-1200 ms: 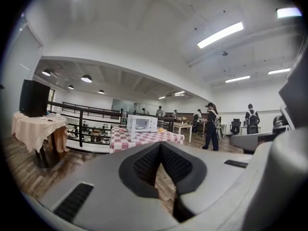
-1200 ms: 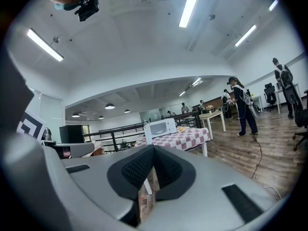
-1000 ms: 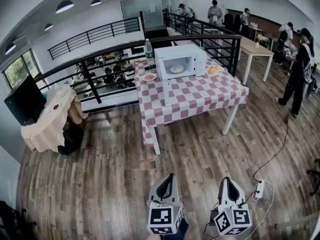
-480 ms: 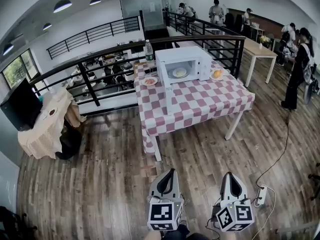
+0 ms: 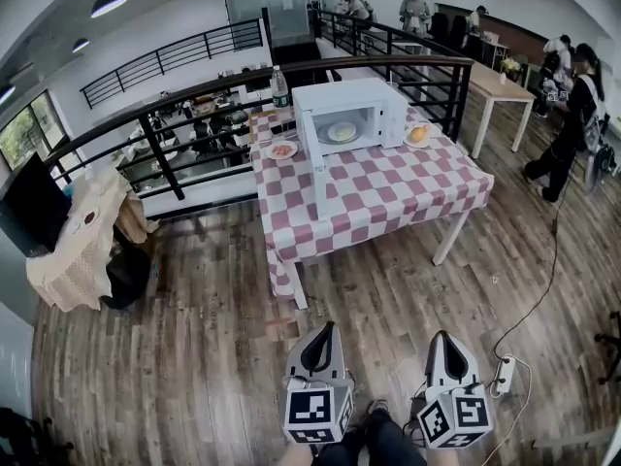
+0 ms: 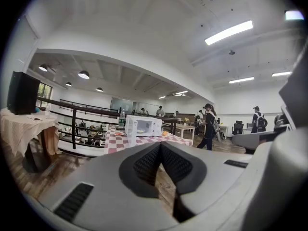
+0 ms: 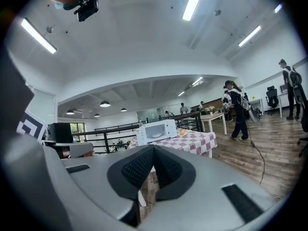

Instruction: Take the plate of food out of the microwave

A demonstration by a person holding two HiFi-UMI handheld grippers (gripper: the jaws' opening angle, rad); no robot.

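Head view: my left tongs (image 5: pixel 328 330) sit at about six o'clock in the frame and my right tongs (image 5: pixel 442 338) at about five o'clock. Both are over the wooden floor (image 5: pixel 194 338), and both point toward twelve o'clock. In the left gripper view the left tongs' dark pads meet with nothing between them. The right gripper view shows the same for my right tongs: closed and empty.

Straight ahead at twelve o'clock, well apart from both tongs, is the worktop (image 5: pixel 388 197), covered by a red-and-white checked cloth. The white microwave (image 5: pixel 347 115) stands on its far side with its door (image 5: pixel 318 178) swung open toward me at the left edge. The plate of food (image 5: pixel 342 131) lies inside the cavity.

On the cloth, a small plate (image 5: pixel 282 149) lies at the microwave's nine o'clock. A plate with orange food (image 5: pixel 417 135) lies at its three o'clock. A bottle (image 5: pixel 280 87) stands at roughly ten o'clock from the microwave, close to the black railing (image 5: pixel 194 115) behind the worktop. A power strip (image 5: pixel 503 370) lies on the floor at the right tongs' three o'clock.
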